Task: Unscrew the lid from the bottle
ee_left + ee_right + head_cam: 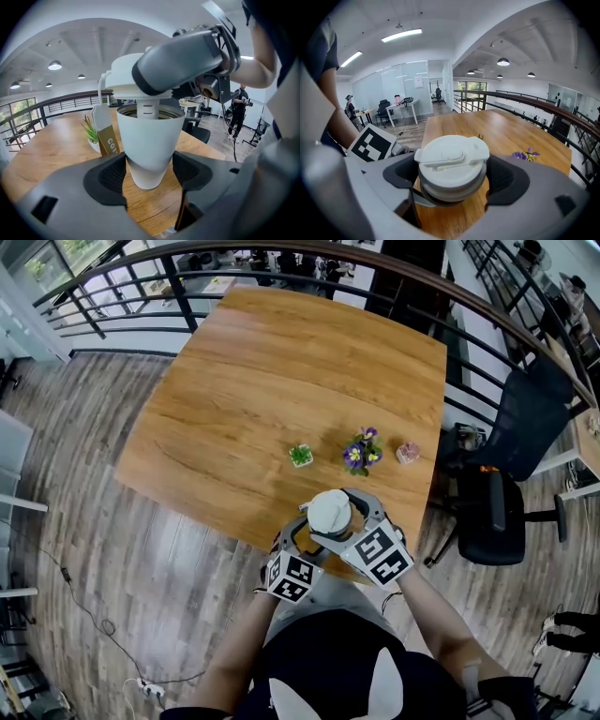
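A white bottle [149,140] stands low over the near edge of the wooden table [281,381]. My left gripper [149,171] is shut on its lower body, a pad pressing each side. The white lid [452,157] sits between the pads of my right gripper [452,174], which is shut on it. In the left gripper view the lid [124,79] hangs a little above the open rim, a gap showing under it. From the head view, the lid [327,510] hides the bottle, with the right gripper [339,517] around it and the left gripper [307,538] just below.
A small green plant [300,455], a pot of purple flowers [362,451] and a pink pot [408,453] stand in a row past the bottle. A brown paper tag [105,133] shows beside the bottle. A black office chair [506,512] is to the right, a railing [122,287] behind.
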### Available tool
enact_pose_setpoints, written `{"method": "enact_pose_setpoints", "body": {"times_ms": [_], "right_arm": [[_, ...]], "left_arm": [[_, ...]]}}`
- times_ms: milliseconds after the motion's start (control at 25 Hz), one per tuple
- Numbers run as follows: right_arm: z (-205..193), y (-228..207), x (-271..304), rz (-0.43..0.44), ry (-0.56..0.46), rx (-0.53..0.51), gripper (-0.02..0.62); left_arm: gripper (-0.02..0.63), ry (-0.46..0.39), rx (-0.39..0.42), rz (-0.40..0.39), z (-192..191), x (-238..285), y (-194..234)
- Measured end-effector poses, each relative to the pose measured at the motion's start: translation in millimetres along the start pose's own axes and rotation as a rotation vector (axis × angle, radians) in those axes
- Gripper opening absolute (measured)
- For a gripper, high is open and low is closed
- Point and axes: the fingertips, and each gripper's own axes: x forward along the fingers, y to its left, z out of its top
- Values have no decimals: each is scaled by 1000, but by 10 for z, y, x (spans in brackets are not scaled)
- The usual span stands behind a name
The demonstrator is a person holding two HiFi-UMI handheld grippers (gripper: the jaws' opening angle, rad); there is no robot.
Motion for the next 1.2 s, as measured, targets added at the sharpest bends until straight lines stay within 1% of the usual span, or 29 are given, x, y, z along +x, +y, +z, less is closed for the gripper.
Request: {"method": "enact_pose_setpoints", "body": {"times_ms": [160, 400, 560, 760, 880, 1120, 1200], "right_arm": [[45, -26, -33, 21, -43, 56, 442], [56, -119, -165, 21, -108, 208, 442], [-5, -213, -219, 10, -142, 359, 442], [-40, -324, -317, -32, -192, 527, 440], [-38, -400, -383, -43, -230, 634, 440], [-55, -567, -575, -36, -357, 888, 440], [-78, -615, -625, -34, -396, 950, 440]], "left_arm": [[316, 2, -1, -1, 1, 0, 10], [316, 5, -2, -2, 0, -4, 3], [316, 13, -7, 0, -11, 11, 3], [316, 24, -11, -2, 1, -3, -2], [316, 27, -17, 1, 0, -7, 4], [316, 28, -46, 21, -4, -1, 7], [316, 33, -50, 24, -13, 3, 13]]}}
